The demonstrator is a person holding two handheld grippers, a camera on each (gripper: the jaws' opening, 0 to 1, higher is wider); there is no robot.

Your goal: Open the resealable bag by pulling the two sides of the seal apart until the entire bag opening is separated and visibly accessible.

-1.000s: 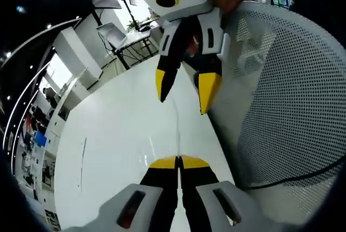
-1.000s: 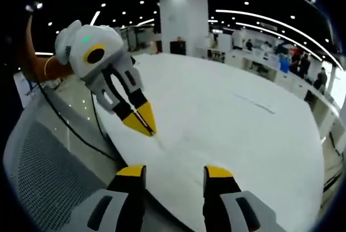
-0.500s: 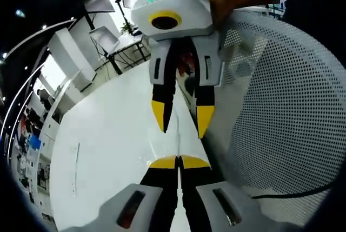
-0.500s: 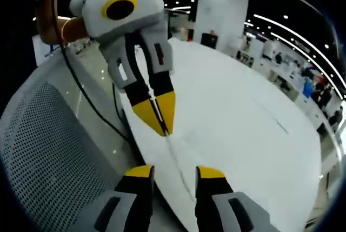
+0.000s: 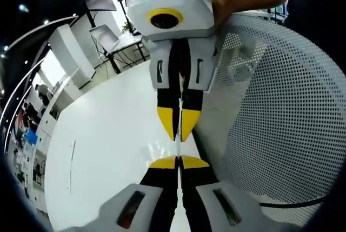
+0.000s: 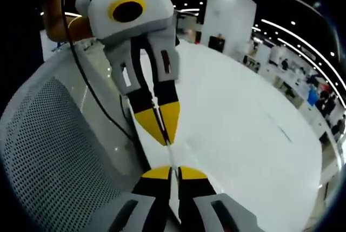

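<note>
Left gripper (image 5: 178, 161) pinched shut on a thin clear film, presumably one lip of the resealable bag (image 5: 177, 148), hard to make out against the white table (image 5: 108, 151). Directly opposite, tip to tip, right gripper (image 6: 170, 172) likewise clamped on the same transparent edge, probably the other lip. Facing grips like this suit a pull apart along the seal. Just beside both, on one flank, a perforated mesh chair back (image 5: 281, 107) crowding the table edge; little clearance there. On the other flank, broad bare tabletop, ample room for drawing outward. Farther off, a dim hall with desks and ceiling lights.
</note>
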